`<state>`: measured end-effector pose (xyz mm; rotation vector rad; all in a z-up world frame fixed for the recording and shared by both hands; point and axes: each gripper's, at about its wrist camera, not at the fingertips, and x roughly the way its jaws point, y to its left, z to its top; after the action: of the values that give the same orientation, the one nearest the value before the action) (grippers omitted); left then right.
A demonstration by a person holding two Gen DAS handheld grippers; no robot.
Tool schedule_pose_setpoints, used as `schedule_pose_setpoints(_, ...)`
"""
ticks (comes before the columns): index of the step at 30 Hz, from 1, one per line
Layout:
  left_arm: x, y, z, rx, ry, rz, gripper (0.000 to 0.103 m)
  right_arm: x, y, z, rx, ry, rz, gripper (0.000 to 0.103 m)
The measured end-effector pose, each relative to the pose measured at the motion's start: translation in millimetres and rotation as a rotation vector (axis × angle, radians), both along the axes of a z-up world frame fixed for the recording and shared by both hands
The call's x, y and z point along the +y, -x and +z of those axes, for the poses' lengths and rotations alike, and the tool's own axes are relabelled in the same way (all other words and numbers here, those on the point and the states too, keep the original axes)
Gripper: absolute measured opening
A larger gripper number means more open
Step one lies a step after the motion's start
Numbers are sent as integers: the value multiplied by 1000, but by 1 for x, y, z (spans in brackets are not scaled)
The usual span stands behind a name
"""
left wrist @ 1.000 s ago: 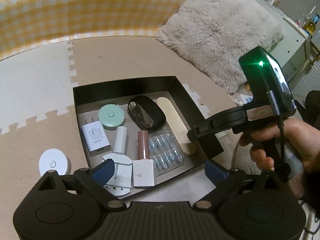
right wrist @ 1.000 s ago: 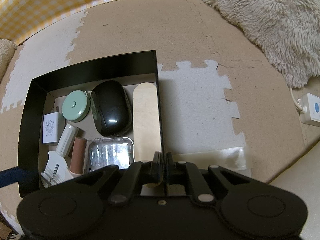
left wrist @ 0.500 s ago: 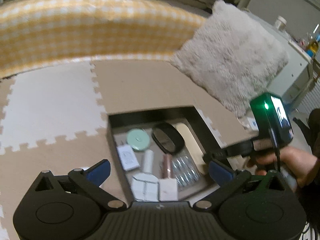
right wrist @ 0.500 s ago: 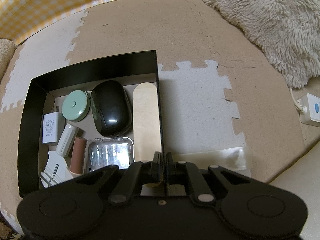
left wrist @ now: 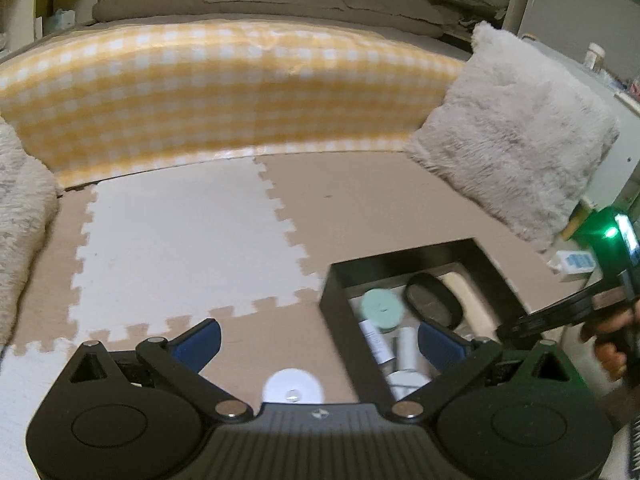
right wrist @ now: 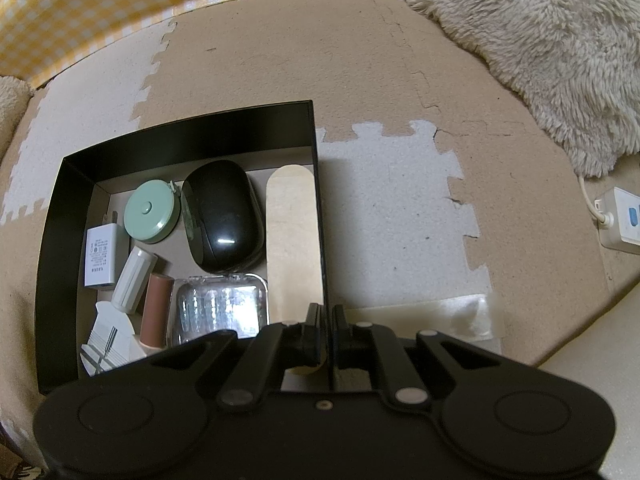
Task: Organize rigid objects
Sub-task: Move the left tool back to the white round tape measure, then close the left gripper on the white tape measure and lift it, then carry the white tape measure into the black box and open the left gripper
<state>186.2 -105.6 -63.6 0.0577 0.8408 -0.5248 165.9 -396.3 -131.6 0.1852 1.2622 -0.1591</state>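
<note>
A black open box (right wrist: 188,136) sits on the foam mat, and my right gripper (right wrist: 329,334) is shut on its right wall. Inside lie a black mouse (right wrist: 222,216), a mint round case (right wrist: 151,213), a flat wooden stick (right wrist: 294,240), a white charger (right wrist: 101,258), a white cylinder (right wrist: 134,280), a brown tube (right wrist: 157,308) and a clear plastic case (right wrist: 220,308). My left gripper (left wrist: 320,344) hangs wide open left of the box (left wrist: 340,308), holding nothing. A white round disc (left wrist: 294,390) lies on the mat below its jaws.
A yellow checked cushion (left wrist: 240,92) runs along the back. A fluffy pillow (left wrist: 516,132) leans at the right. A white power strip (right wrist: 624,220) and a clear sheet (right wrist: 440,316) lie right of the box. A hand (left wrist: 612,344) grips the right tool.
My left gripper drew back and left from the box and tilted upward; the box slid to the lower right of its view. The right gripper stayed put on the box wall.
</note>
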Motion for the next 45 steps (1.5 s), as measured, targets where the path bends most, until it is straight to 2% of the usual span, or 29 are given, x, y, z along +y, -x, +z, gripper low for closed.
schedule_pose_setpoints(7,14,-9,-32,0,-57,1,103,0,0,0,0,0,0,7)
schedule_pose_setpoints(13,18,-16,-56,88,-119,-39,101,0,0,0,0,0,0,7)
schedule_pose_setpoints(15,15,-14,-62,105,-137,-64,91,0,0,0,0,0,0,7)
schedule_pose_setpoints(19,5,-8,-75,133,-165,-134,83,0,0,0,0,0,0,7)
schedule_pose_setpoints(22,-3,-2,-83,127,-187,-175,73,0,0,0,0,0,0,7)
schedule_pose_setpoints(27,-9,-1,-90,86,-184,-176,57,0,0,0,0,1,0,7)
schedule_pose_setpoints(32,-12,-4,-90,44,-176,-168,52,0,0,0,0,1,0,8)
schedule_pose_setpoints(41,-10,-8,-88,48,-158,-146,52,0,0,0,0,1,0,8)
schedule_pose_setpoints(45,-3,-9,-78,27,-121,-109,51,0,0,0,0,1,0,7)
